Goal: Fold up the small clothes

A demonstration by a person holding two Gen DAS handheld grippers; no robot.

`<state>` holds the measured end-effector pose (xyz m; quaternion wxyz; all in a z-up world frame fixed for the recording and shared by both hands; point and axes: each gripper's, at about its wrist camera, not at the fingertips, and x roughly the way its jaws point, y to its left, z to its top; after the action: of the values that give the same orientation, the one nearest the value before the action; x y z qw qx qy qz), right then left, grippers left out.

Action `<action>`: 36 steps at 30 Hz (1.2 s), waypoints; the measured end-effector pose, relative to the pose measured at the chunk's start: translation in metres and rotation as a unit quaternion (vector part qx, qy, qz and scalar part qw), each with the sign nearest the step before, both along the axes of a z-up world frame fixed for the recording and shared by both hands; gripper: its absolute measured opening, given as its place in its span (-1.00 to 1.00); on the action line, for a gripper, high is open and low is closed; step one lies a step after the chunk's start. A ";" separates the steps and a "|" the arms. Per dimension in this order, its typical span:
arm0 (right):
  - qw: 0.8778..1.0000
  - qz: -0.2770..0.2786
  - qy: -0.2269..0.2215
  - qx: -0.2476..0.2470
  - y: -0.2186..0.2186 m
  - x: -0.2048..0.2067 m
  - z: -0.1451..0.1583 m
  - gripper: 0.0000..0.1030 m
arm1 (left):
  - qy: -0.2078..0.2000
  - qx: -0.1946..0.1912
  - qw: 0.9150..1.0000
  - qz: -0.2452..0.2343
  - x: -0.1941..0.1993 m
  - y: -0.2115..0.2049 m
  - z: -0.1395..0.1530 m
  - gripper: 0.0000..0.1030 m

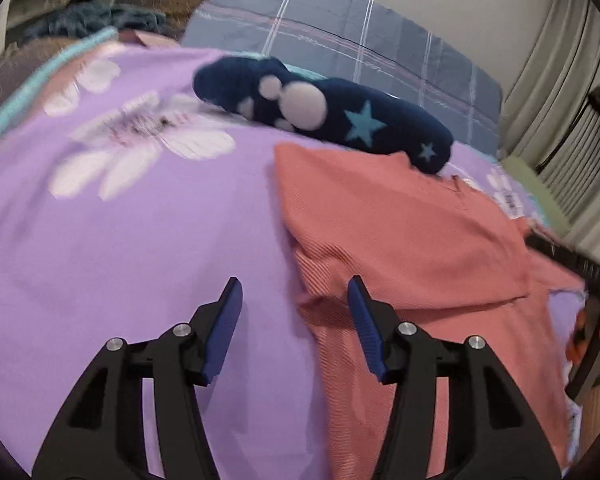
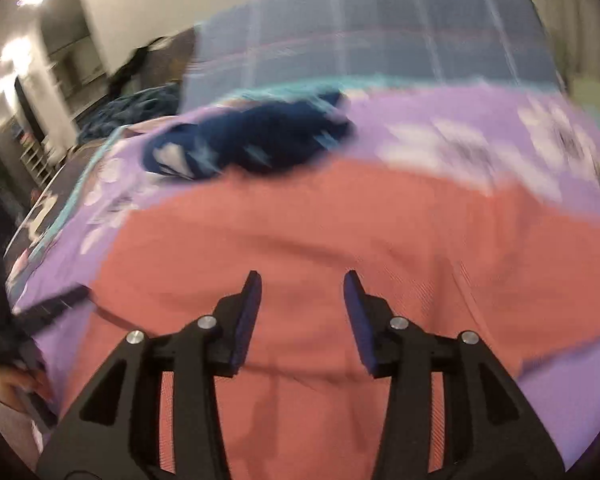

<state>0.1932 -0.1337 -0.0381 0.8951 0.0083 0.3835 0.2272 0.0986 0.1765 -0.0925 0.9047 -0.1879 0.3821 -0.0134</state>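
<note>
Behind the pink garment [image 2: 300, 248], motion blur smears the navy clothes [image 2: 252, 144].

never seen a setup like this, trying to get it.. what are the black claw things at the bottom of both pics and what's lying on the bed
Those claws are hand-held grippers, one in each of a person's hands; no robot arm is involved. Each picture comes from a fisheye camera mounted on a gripper, looking forward along its two blue-padded fingers. One view shows the left gripper, the other the right gripper. Both are open and hold nothing. Beneath them is a purple flowered bedsheet. On it lies a salmon-pink garment, partly folded over on itself. Behind it sits a dark blue bundle with stars, its end resting on the pink garment's far edge. The right view is blurred.
</note>
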 end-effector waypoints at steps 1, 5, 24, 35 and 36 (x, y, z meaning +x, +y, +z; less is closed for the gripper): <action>1.000 0.023 -0.007 -0.008 0.018 0.003 0.009 -0.14 | -0.001 -0.012 1.000 -0.003 0.001 0.000 -0.003 0.04; 0.990 0.141 0.016 -0.025 0.124 0.024 0.025 -0.21 | -0.013 -0.024 1.000 -0.015 -0.001 -0.001 -0.003 -0.10; 0.977 0.174 0.083 -0.089 0.291 0.083 -0.050 -0.97 | 0.004 -0.030 0.999 -0.008 -0.001 -0.004 -0.010 -0.90; 0.993 0.118 -0.015 -0.007 0.082 0.003 0.007 0.19 | -0.011 -0.019 1.000 0.010 -0.016 0.003 -0.001 -0.46; 0.995 0.103 -0.003 -0.011 0.057 -0.001 0.001 0.19 | -0.017 -0.009 1.000 0.011 -0.018 0.002 0.003 -0.46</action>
<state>0.1922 -0.0768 -0.0373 0.8681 -0.0419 0.3818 0.3144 0.0810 0.1780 -0.0891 0.9092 -0.2001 0.3649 -0.0103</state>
